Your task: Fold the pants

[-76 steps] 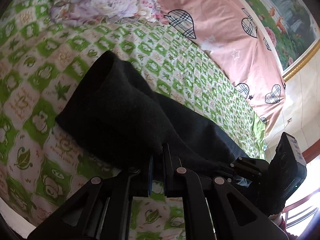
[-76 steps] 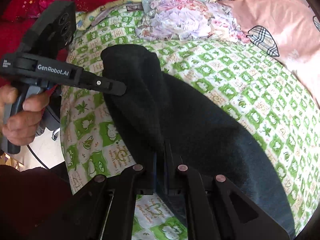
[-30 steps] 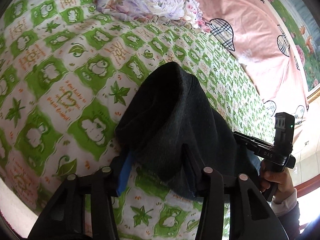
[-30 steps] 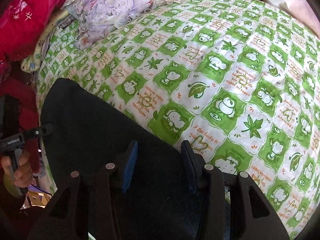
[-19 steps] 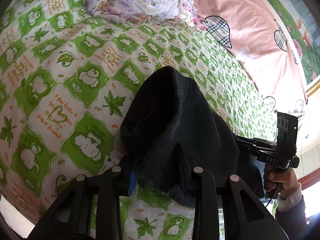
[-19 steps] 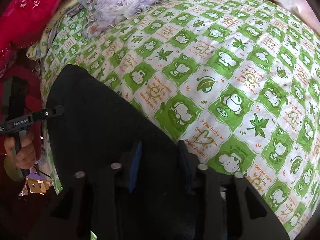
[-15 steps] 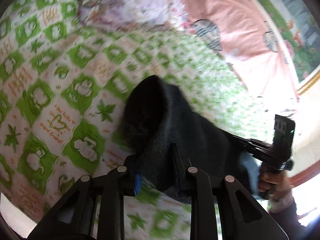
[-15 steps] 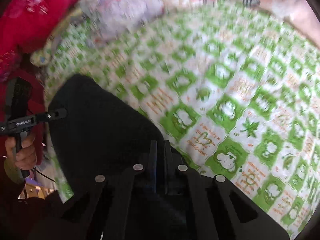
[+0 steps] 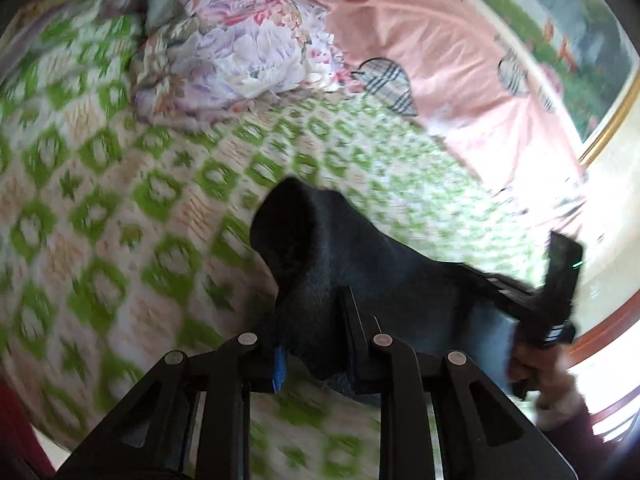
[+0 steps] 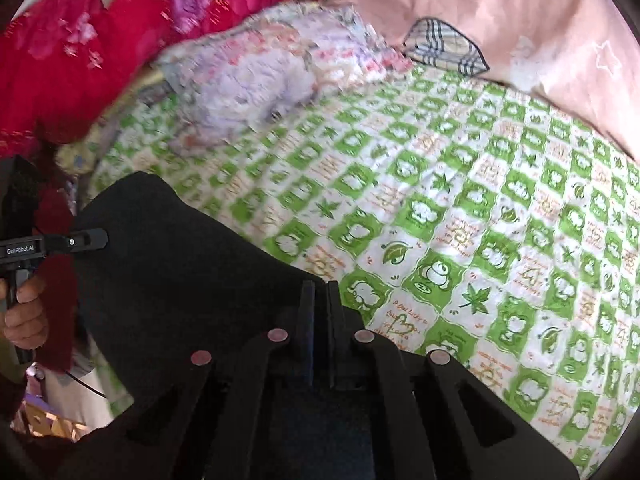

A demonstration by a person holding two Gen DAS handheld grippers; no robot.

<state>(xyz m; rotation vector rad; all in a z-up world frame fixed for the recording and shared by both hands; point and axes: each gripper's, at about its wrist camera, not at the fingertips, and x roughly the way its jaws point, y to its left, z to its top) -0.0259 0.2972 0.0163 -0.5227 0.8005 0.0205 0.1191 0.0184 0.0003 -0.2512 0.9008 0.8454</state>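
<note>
Both hand-held grippers, left [image 9: 314,328] and right [image 10: 318,312], are clamped on edges of the dark fleece pants [image 10: 180,280]. Lifted slightly above the green-checked bedsheet [image 10: 480,220], the fabric is probably being carried over for a fold.

Your left gripper [image 9: 312,336] has its 2 fingers clamped on a thick bunch of the dark pants [image 9: 320,252], lifted above the green-checked bedsheet [image 9: 120,208]. Your right gripper [image 9: 532,300] is at the far edge, blurred.
</note>
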